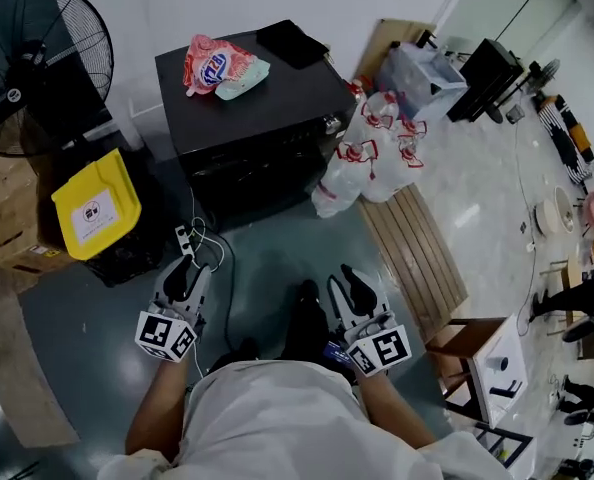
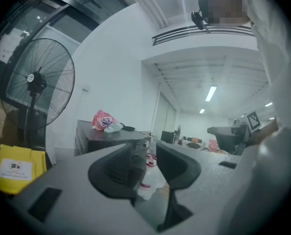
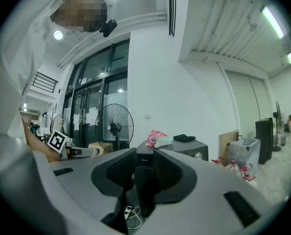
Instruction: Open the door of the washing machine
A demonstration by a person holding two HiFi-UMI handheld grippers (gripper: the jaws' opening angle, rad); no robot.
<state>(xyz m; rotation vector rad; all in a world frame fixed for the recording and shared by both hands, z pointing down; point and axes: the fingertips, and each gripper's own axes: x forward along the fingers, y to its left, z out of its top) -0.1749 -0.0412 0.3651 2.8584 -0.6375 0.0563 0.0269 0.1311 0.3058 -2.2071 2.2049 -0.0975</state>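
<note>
Grey-green floor spreads under you. The black washing machine stands on it straight ahead, its back to the white wall, well apart from both your grippers. Its dark front faces you, but the door's outline cannot be made out there.

To the machine's left stands a black fan, and to its right a slatted wooden pallet lies flat on the floor. A yellow bin sits at the left, below the fan in the head view. Clear plastic bags with red ties are heaped against the machine's right side.

Your left gripper and right gripper are held side by side, level, pointing toward the machine. Both have their fingers released: the jaws stand apart with nothing between them, and only the machine and the floor beyond show through the gap.

On the machine's top lies a pink packet, with a flat black pouch near the far right corner. A white power strip lies on the floor just ahead of your left gripper.
</note>
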